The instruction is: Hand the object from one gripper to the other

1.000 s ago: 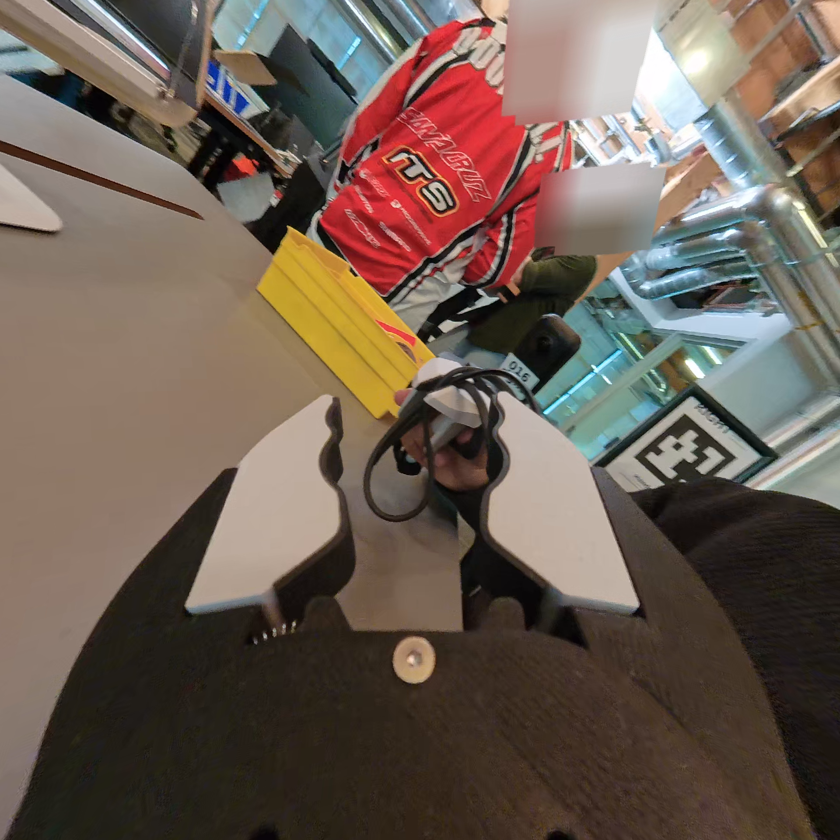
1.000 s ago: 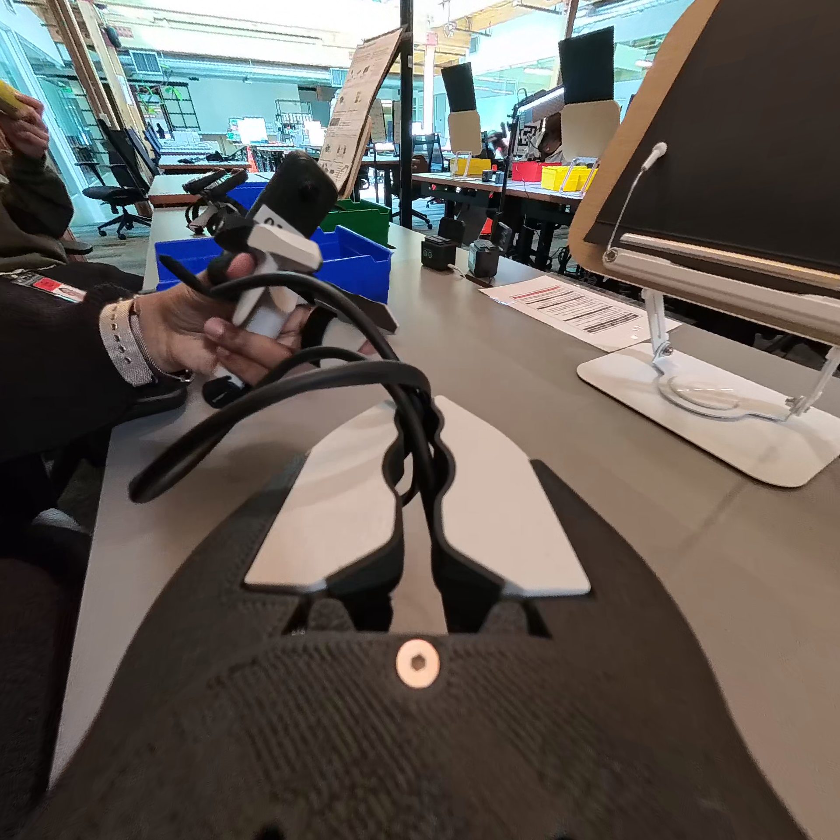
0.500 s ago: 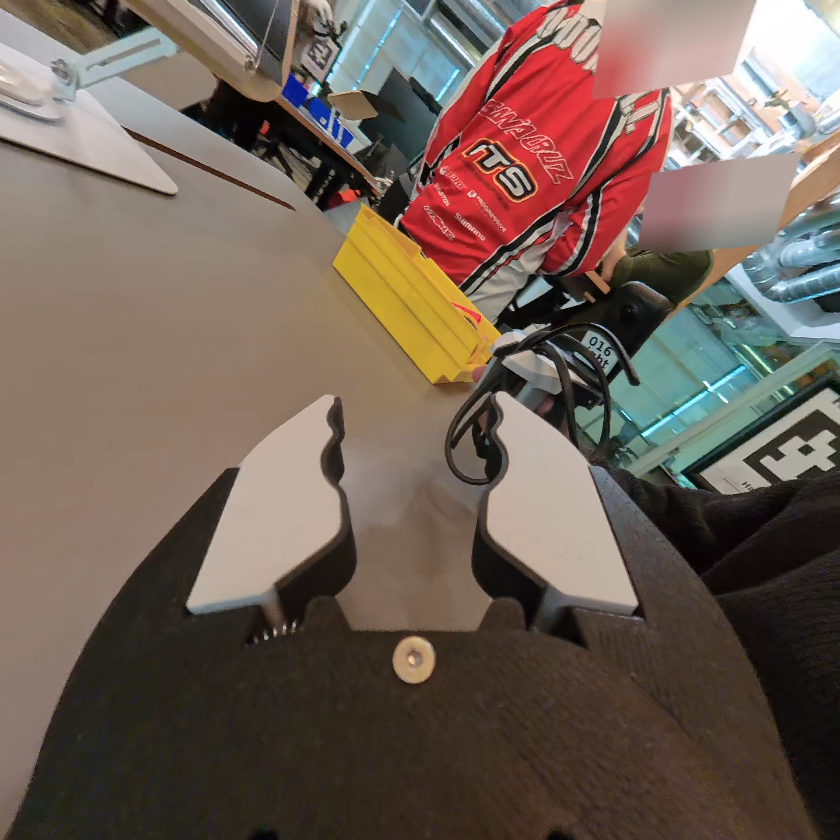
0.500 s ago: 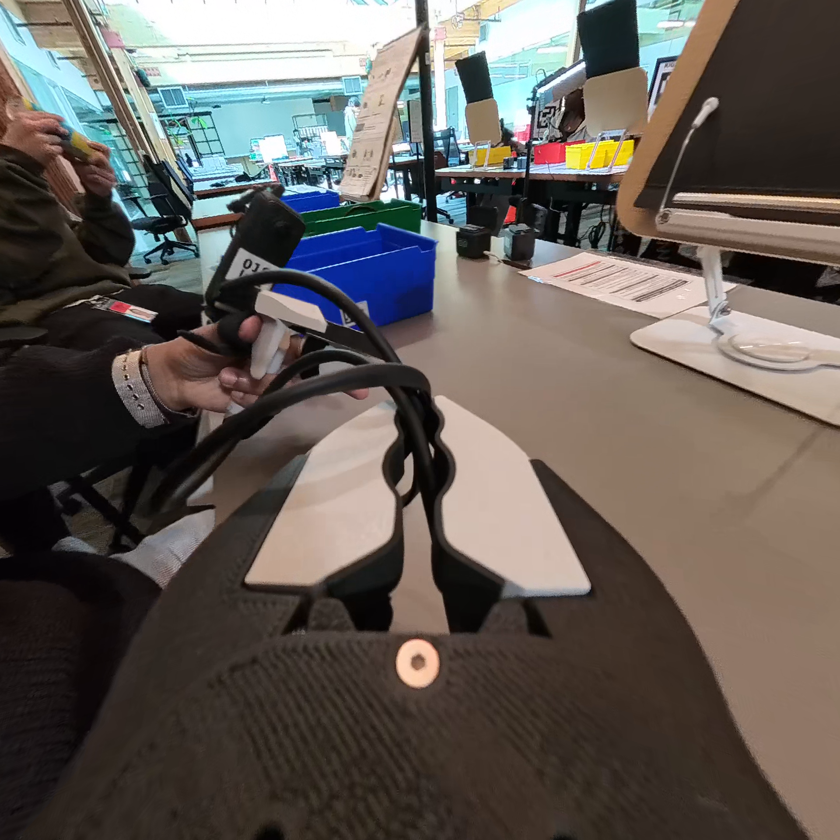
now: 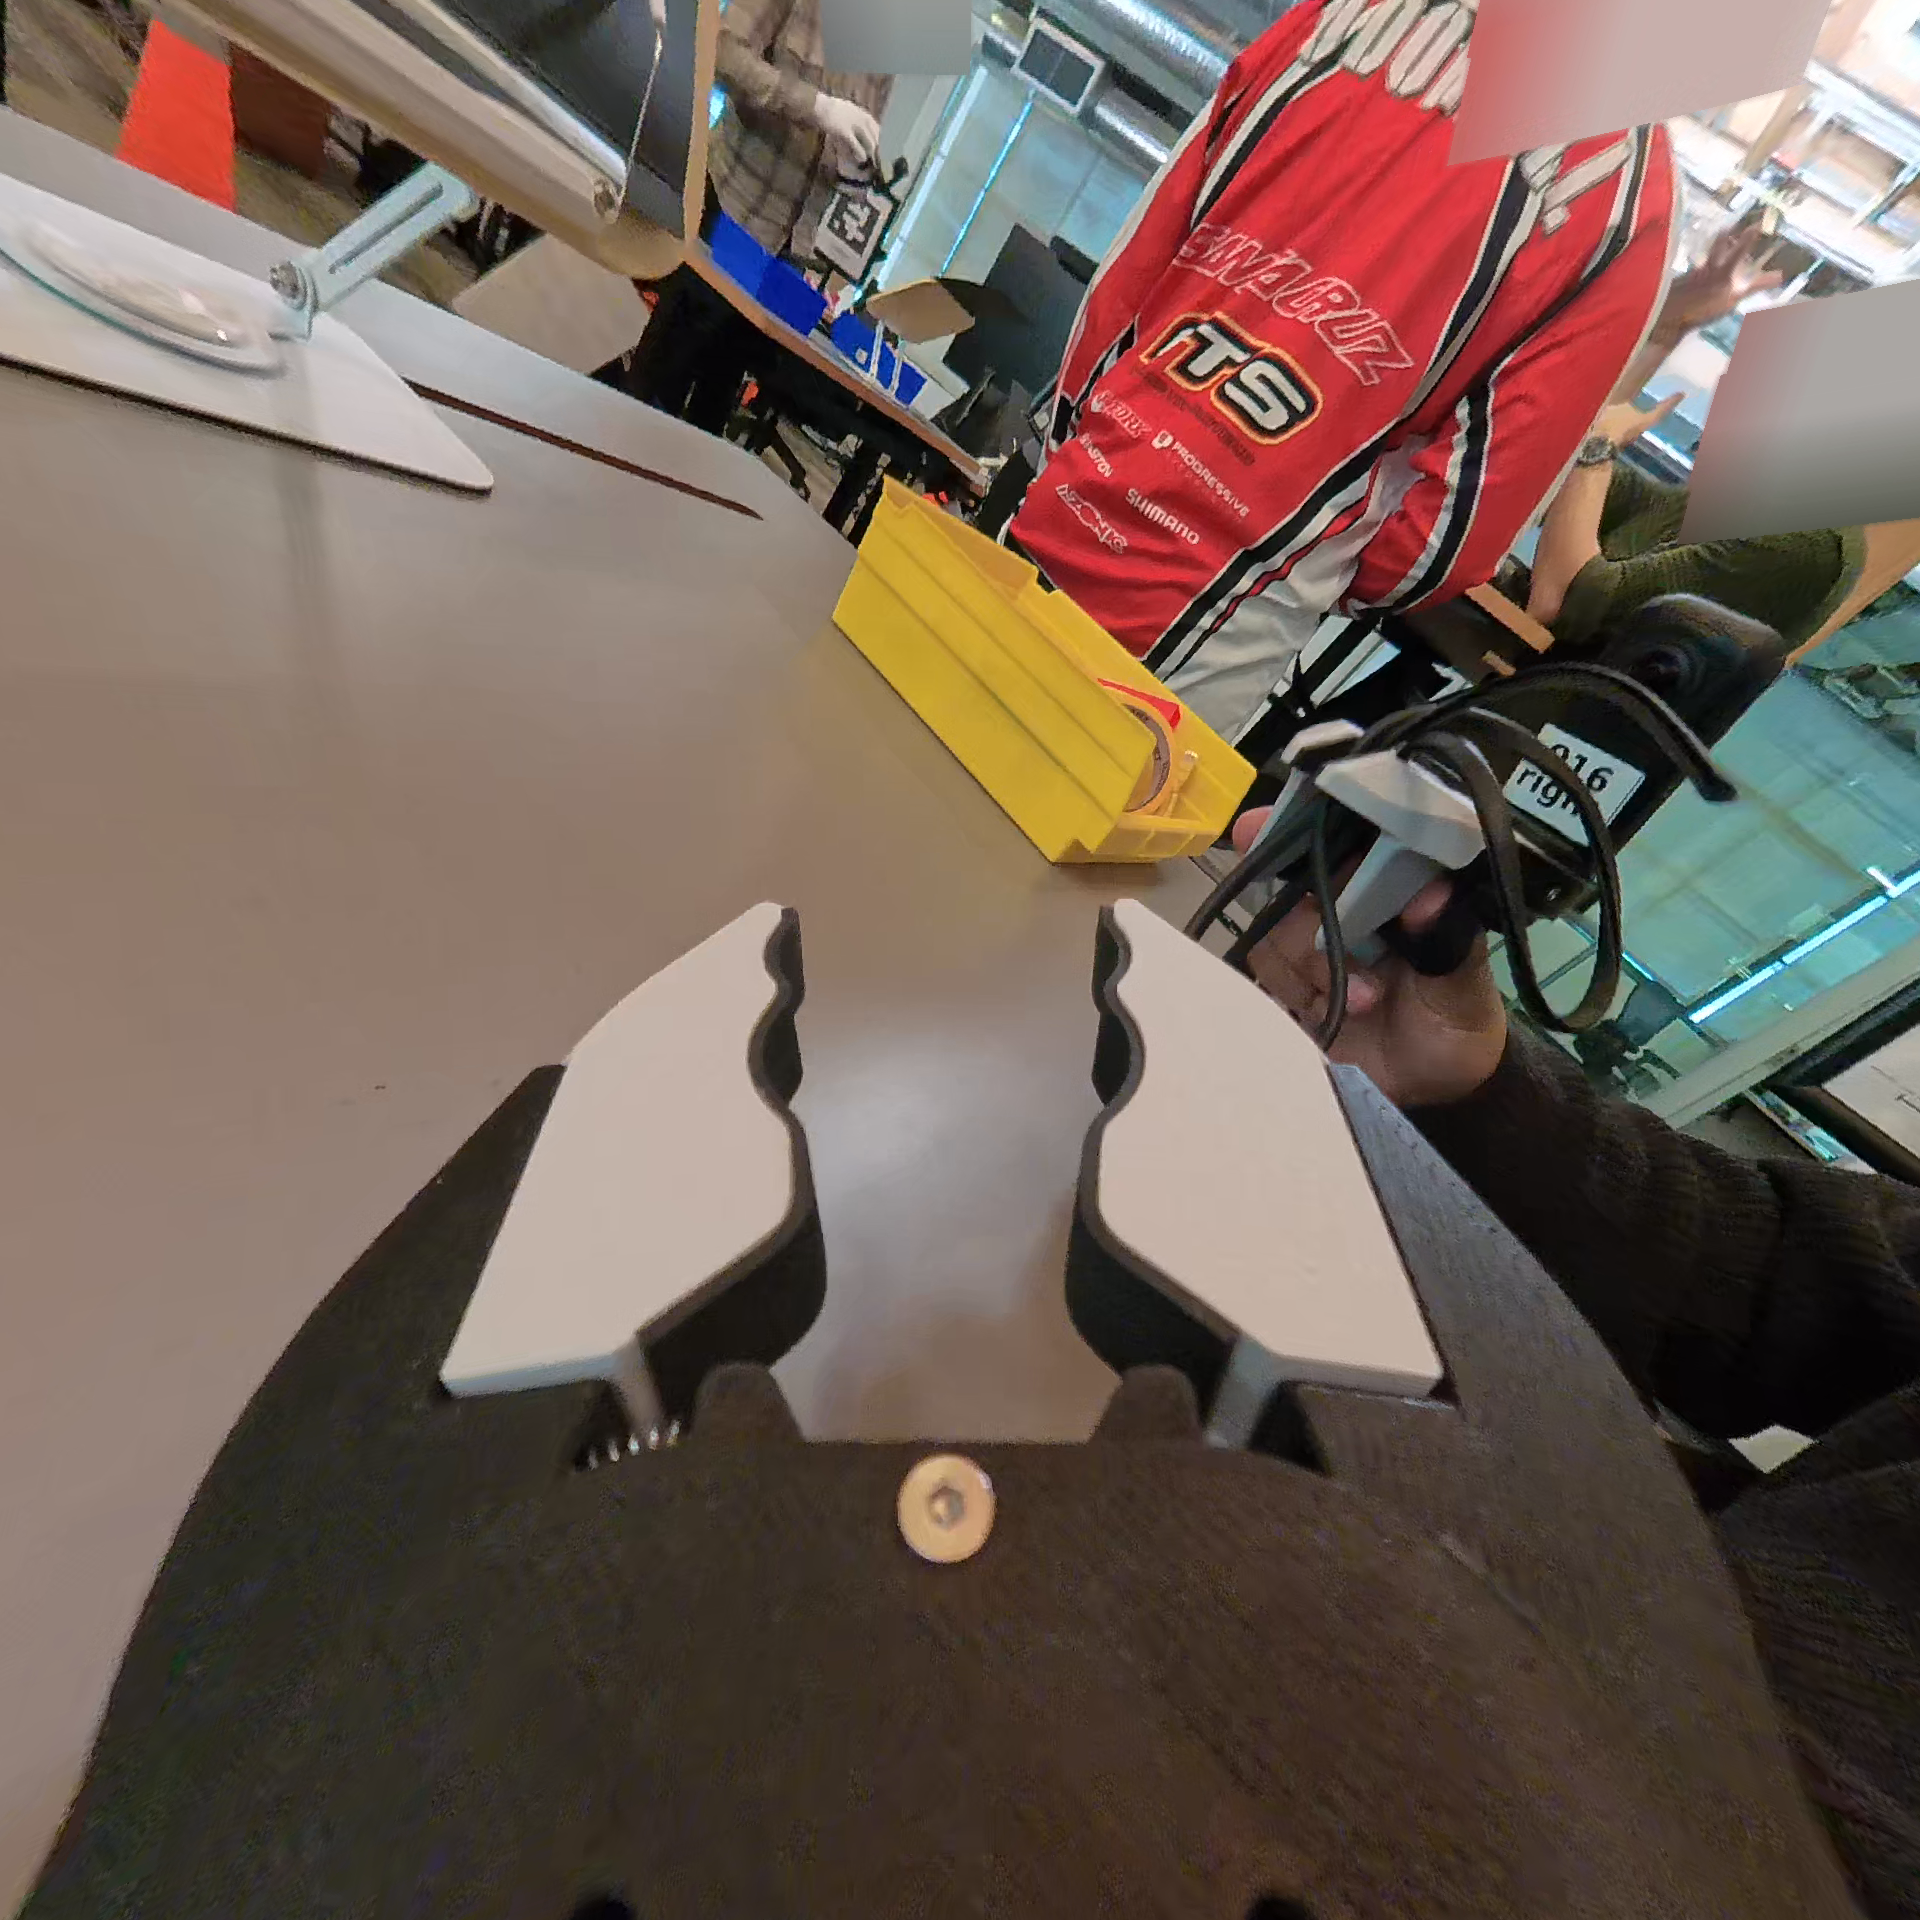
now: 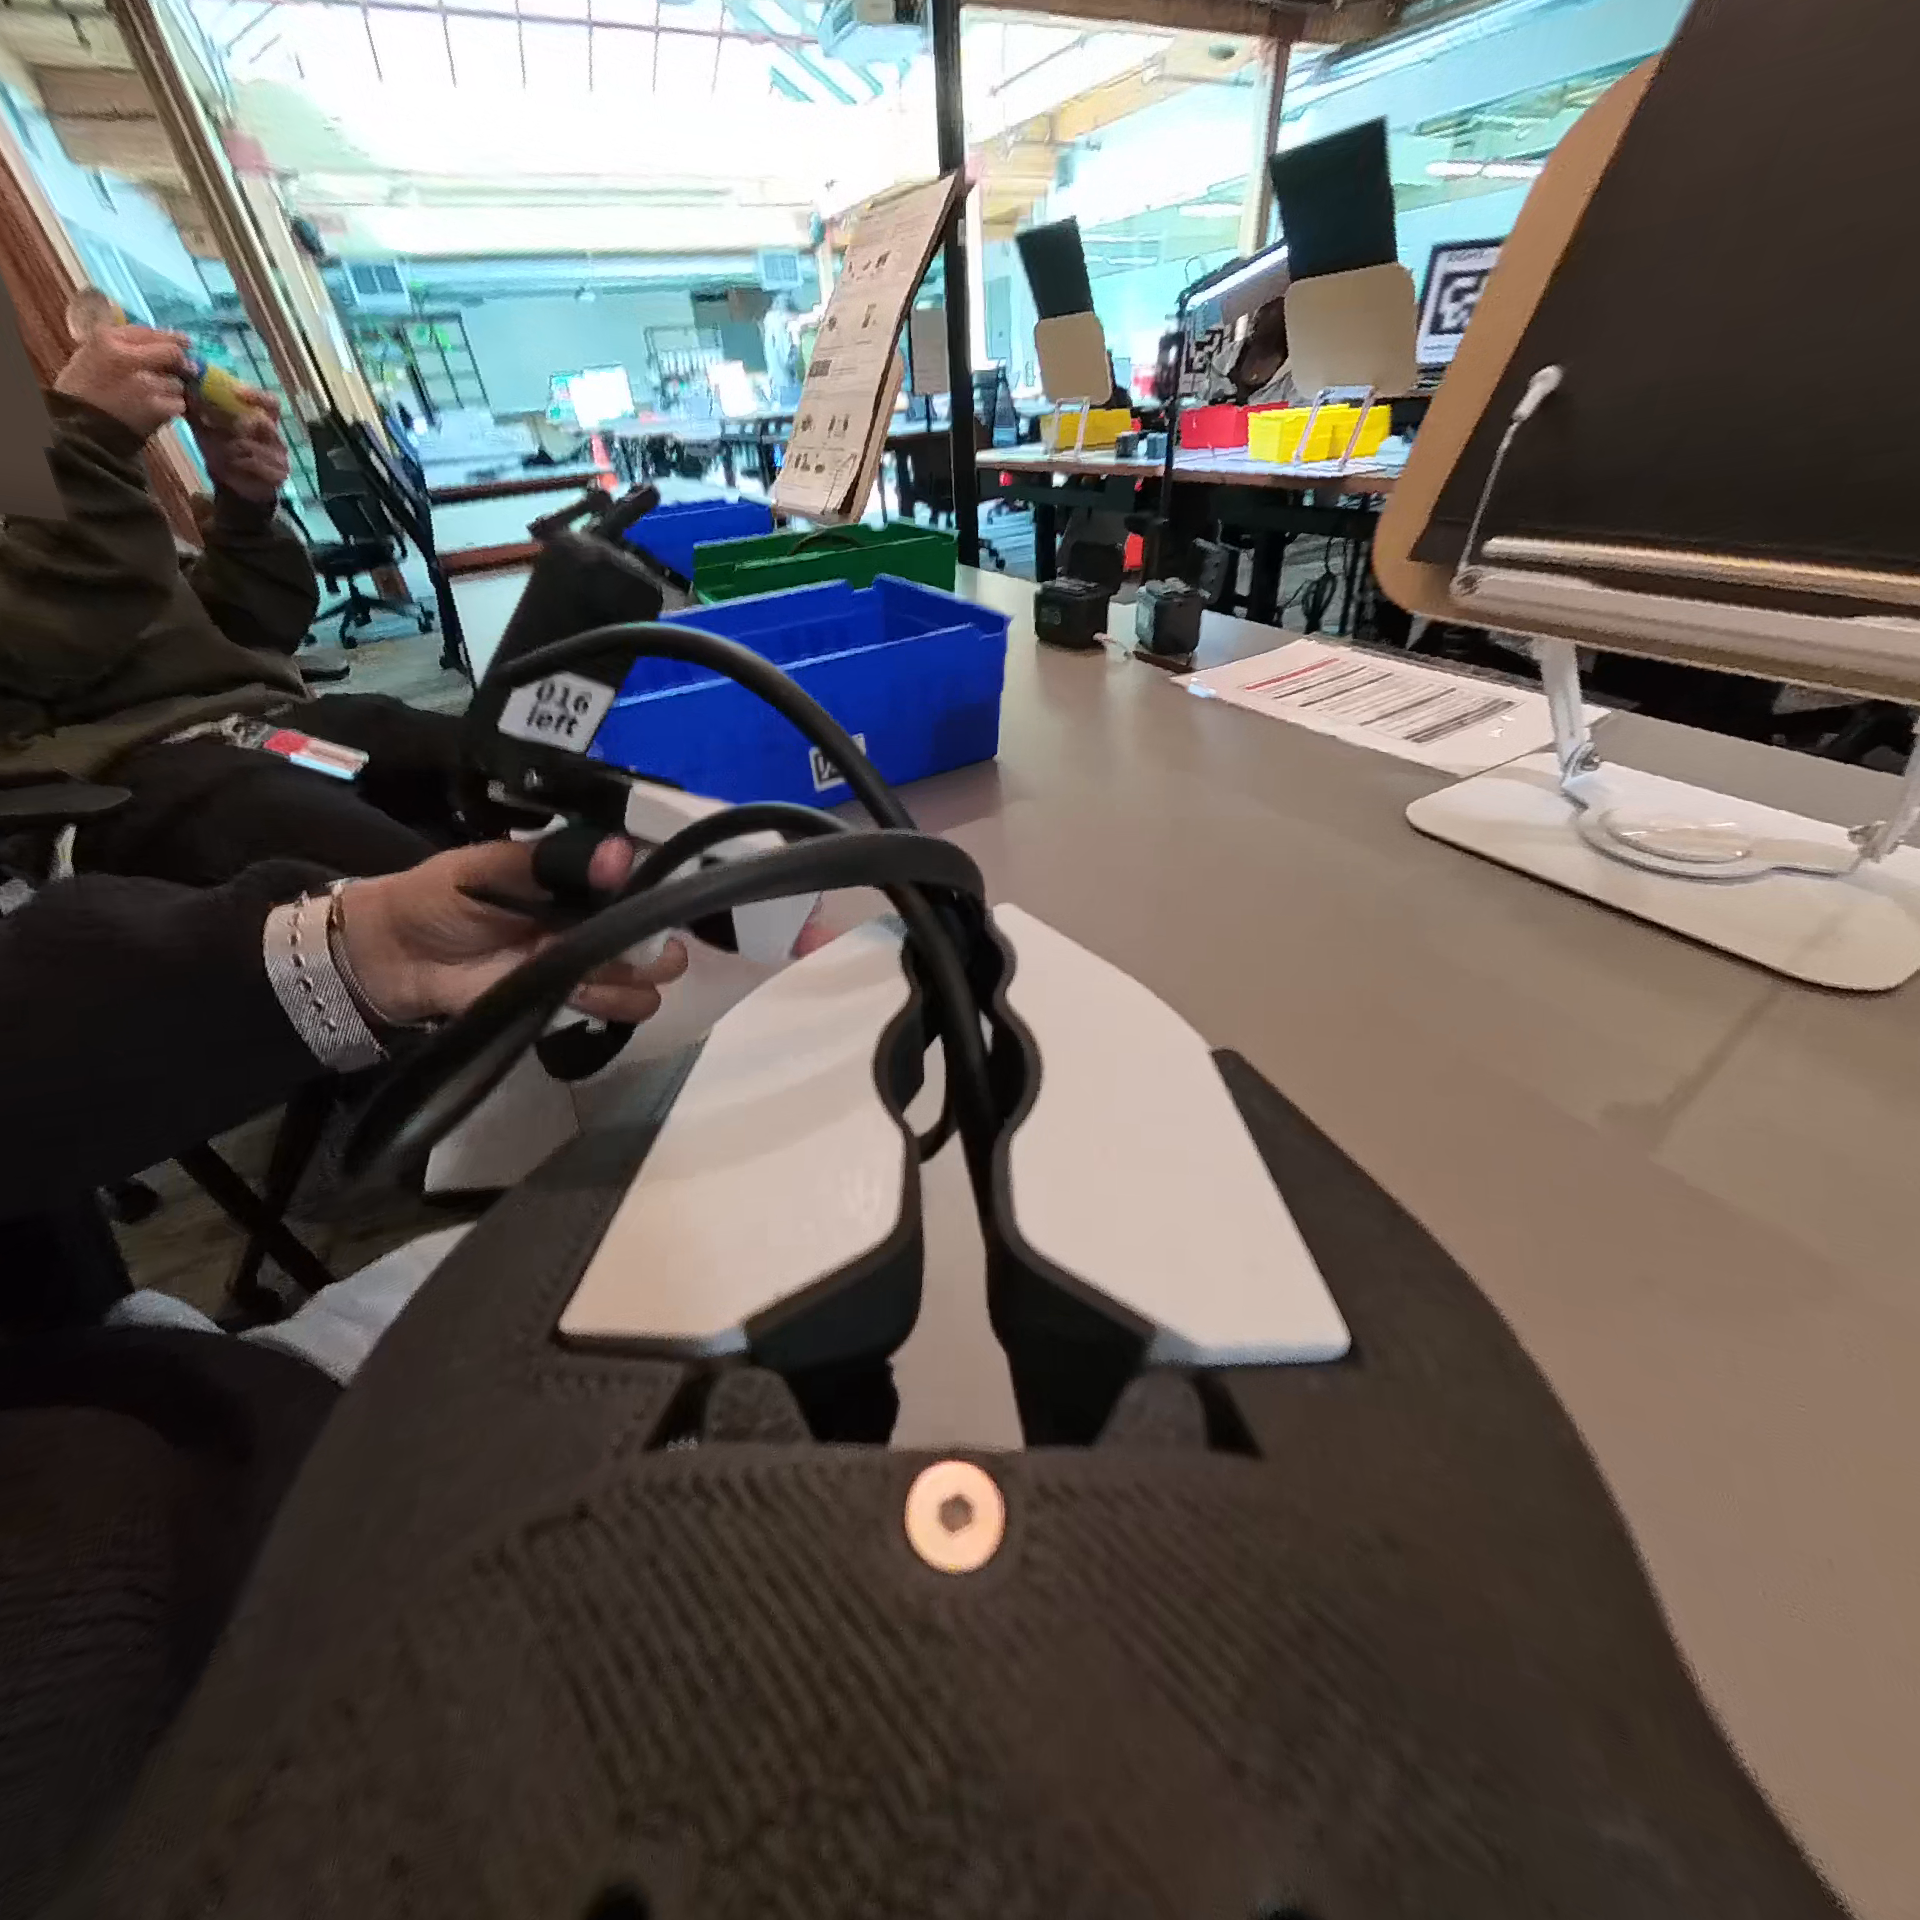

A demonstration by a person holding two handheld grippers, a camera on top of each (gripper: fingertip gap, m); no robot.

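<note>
A coiled black cable [image 6: 966,1029] is pinched between the fingers of my right gripper [image 6: 951,925], which is shut on it. Its loops hang out to the left, above the table's front edge. My left gripper [image 5: 945,925] is open and empty, low over the grey table [image 5: 416,779]. In the left wrist view the right gripper [image 5: 1382,810] with the cable [image 5: 1538,681] is to the right and a little ahead, apart from the left fingers. In the right wrist view a hand [image 6: 447,935] holds the left gripper behind the loops.
A yellow bin [image 5: 997,675] holding a tape roll stands near the table edge ahead of the left gripper. A blue bin [image 6: 831,686] and a green bin [image 6: 821,556] stand behind the loops. A stand's white base [image 6: 1662,873] and a paper sheet [image 6: 1371,696] are at the right. A person in a red jersey [image 5: 1299,364] stands beyond the table.
The cable has left the open left jaws' reach and now sits off to their right. The left gripper stays open. The right gripper keeps its hold on the cable.
</note>
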